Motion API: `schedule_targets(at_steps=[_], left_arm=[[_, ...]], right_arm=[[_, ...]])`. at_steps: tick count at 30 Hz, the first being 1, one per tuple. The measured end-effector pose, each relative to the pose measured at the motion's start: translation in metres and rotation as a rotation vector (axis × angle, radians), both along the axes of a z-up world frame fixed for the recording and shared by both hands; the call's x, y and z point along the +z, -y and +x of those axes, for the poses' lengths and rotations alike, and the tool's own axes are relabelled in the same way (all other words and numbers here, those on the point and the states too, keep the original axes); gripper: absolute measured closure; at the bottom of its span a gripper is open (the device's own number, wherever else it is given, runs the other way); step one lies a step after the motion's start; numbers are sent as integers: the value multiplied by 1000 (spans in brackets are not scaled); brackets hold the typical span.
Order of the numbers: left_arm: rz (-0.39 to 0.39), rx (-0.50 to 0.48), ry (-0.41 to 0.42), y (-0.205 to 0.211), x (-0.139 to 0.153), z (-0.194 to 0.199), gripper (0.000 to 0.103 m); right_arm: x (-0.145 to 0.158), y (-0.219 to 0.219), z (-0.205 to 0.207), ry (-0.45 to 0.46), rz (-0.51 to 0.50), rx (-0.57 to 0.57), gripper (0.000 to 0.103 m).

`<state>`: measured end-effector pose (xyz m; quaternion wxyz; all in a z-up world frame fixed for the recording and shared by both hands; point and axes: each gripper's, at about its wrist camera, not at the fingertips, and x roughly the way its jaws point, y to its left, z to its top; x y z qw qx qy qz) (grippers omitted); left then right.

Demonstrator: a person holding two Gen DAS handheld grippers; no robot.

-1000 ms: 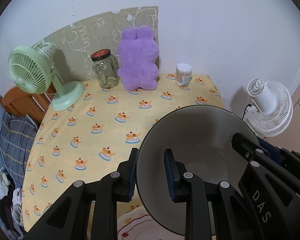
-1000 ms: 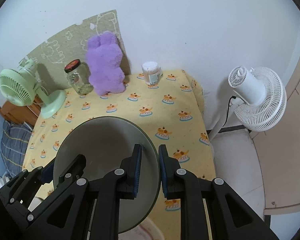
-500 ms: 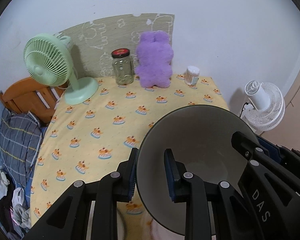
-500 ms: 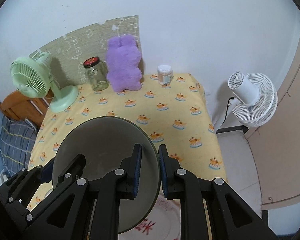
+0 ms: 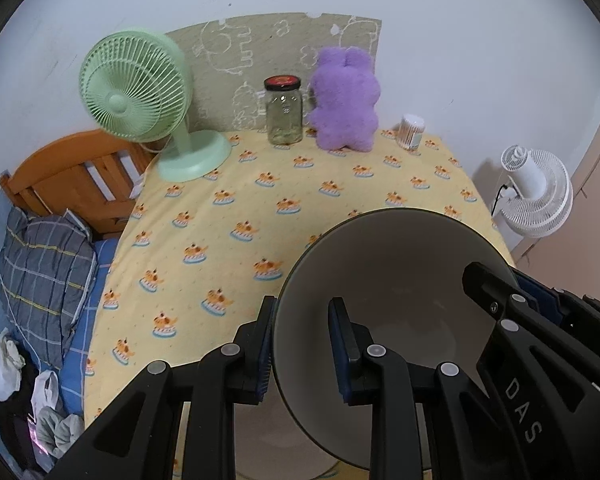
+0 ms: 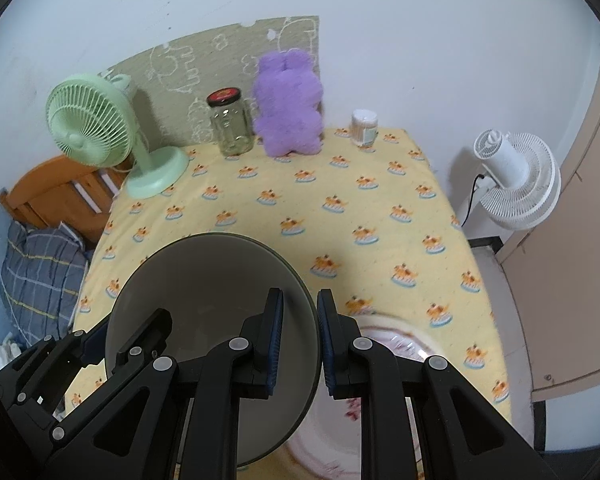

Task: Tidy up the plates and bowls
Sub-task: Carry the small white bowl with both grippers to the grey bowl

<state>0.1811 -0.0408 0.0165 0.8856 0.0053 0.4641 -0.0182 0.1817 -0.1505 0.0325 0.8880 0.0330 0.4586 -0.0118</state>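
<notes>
I counted one grey bowl (image 5: 400,280), and both of my grippers were on it. The left gripper (image 5: 300,344) had its two fingers (image 5: 342,344) nearly closed, one pad outside the bowl's left wall and one inside, pinching the rim. The right gripper (image 6: 298,340) had its fingers drawn in as far as they went on the opposite rim, again one pad inside and one outside. The bowl hung tilted in the air over the near part of the table (image 5: 300,184), its opening facing the left camera.

Below it, at the near edge, lay one white plate with red markings (image 6: 384,344), blurred and partly hidden behind the right gripper.

The table wore one yellow cloth printed with many small orange animals. Along its far edge, from left to right, stood one green fan (image 5: 140,96), one glass jar with a dark lid (image 5: 283,114), one purple plush toy (image 5: 346,100) and one small white-capped container (image 5: 411,130). A second fan, white (image 5: 536,196), stood on the floor to the right. To the left I saw one wooden bed frame (image 5: 72,176) with one plaid pillow (image 5: 44,268).
</notes>
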Motion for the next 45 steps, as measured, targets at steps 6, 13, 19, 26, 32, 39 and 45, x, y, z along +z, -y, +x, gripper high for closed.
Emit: schedule_targets(at_steps=[6,13,19,26,32,39,45], left_arm=[[7,-13,-20,-24,-14,-13,80],[10,-17,-59,-46,-34,-24,80],[2,-4,-103,-59,-52,-28,80],[-3,19,-133,-67,-66,-31,80],[-6,30,-160,-70,-77,-30,80],[-11,46,-177,-73,-85,-25,80],[-6,38,-181,-68,-90,-22,80]], right_arm=[[-15,-25,-14,-22,3,-10,82],[-36,-49,-25,-60,4,-14,82],[-54,-63,-27,-102,-2,-2,82],[-71,-72,-26,-140,-11,11,82],[-81,-77,-25,-165,-20,21,82],[-86,-81,-20,-159,-35,38,82],[-91,-77,-17,-167,-39,38,82]])
